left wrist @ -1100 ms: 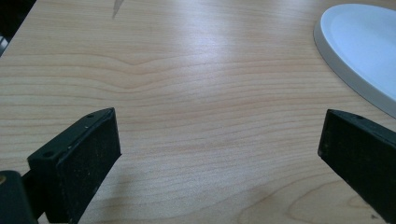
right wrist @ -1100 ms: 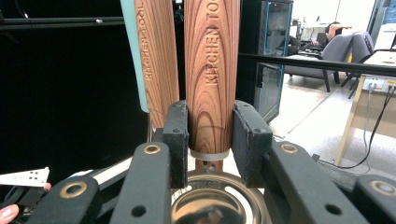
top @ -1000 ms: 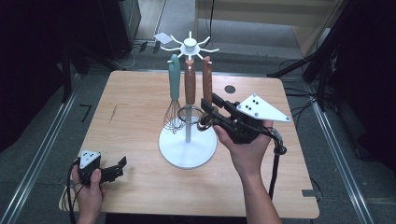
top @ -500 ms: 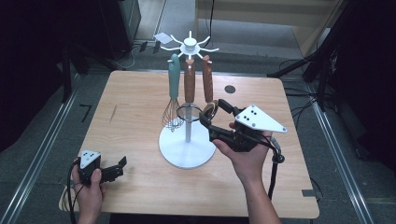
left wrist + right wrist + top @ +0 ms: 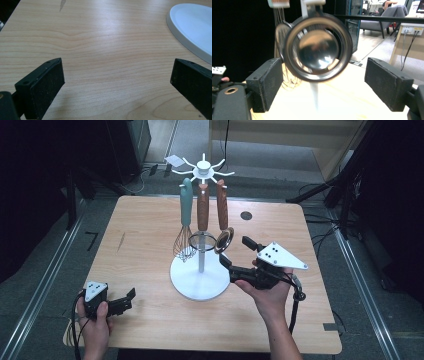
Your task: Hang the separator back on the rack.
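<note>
Here, the right gripper [image 5: 234, 254] was pictured with its jaws spread wide, having just been opened, nothing pressed between its pads [image 5: 265, 82]. Just ahead of it, a round metal utensil head [image 5: 318, 50] was seen hanging free, framed by the open jaws in the right gripper view but touched by neither. In the high view the same wooden-handled utensil [image 5: 222, 212] was shown suspended from the white hanging rack [image 5: 202, 167], its head low beside the rack's pole, next to a second wooden-handled utensil [image 5: 202, 207] and a teal-handled whisk [image 5: 185, 220]. The rack's white round base [image 5: 197, 280] was set near the middle of the wooden table [image 5: 140, 220]. Near the front left corner, the left gripper [image 5: 125, 301] was held low over bare wood, its jaws also wide apart and empty, the base's rim visible well off to one side.

Several risks were judged likely from here. The blurred outline of the hanging head suggested a swing; should it be nudged by a withdrawing jaw, the utensil might be knocked off its hook. Because the hooks were crowded, the neighbouring utensil and the whisk could be set clattering together. The light rack itself could be tipped if the pole were caught by the gripper.
</note>
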Demonstrator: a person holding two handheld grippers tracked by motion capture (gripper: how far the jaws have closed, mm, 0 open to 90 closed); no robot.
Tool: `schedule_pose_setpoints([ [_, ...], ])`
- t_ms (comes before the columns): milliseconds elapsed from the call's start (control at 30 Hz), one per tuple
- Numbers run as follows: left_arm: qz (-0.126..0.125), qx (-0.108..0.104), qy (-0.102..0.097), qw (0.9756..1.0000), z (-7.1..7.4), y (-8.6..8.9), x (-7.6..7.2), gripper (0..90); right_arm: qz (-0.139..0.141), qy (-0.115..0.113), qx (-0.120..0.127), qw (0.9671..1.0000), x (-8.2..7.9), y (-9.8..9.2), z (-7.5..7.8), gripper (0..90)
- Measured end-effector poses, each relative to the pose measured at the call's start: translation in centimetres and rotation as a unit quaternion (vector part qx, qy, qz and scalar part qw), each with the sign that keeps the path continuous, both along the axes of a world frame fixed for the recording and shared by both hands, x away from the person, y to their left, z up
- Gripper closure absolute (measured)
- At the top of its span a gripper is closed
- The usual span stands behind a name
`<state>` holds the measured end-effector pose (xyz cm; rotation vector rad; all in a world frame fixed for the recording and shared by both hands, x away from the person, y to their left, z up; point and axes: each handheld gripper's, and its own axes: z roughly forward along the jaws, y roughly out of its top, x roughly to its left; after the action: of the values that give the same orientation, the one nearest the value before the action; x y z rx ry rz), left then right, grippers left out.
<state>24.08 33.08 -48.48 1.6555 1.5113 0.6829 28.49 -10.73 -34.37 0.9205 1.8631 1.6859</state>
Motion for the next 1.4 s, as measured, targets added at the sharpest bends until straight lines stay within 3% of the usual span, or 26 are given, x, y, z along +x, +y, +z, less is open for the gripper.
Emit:
schedule_pose_setpoints([
  [500,-0.003,0.005,-0.003,1.0000,0.0,-0.1,-0.1,0.0,-0.036,0.024,-0.006,0.9990,-0.2,-2.2,-4.0,16.1],
  [600,-0.004,0.008,-0.002,1.0000,0.0,-0.1,-0.1,0.0,-0.032,0.021,-0.004,0.9993,-0.4,-2.6,-5.0,16.1],
  [800,-0.004,0.011,-0.002,0.9999,0.0,-0.2,-0.2,0.0,-0.032,0.037,0.000,0.9988,-0.4,-3.2,-6.8,16.1],
  [1000,-0.004,0.011,-0.001,0.9999,0.0,-0.2,-0.2,0.0,-0.042,0.060,-0.011,0.9972,-0.3,-4.2,-8.8,16.5],
  [1333,-0.004,0.012,0.001,0.9999,0.0,-0.3,-0.2,0.0,-0.058,0.071,-0.044,0.9949,-1.2,-6.2,-11.6,16.7],
  [1400,-0.004,0.012,0.003,0.9999,0.0,-0.3,-0.2,0.0,-0.061,0.076,-0.038,0.9945,-1.4,-6.7,-12.1,17.1],
])
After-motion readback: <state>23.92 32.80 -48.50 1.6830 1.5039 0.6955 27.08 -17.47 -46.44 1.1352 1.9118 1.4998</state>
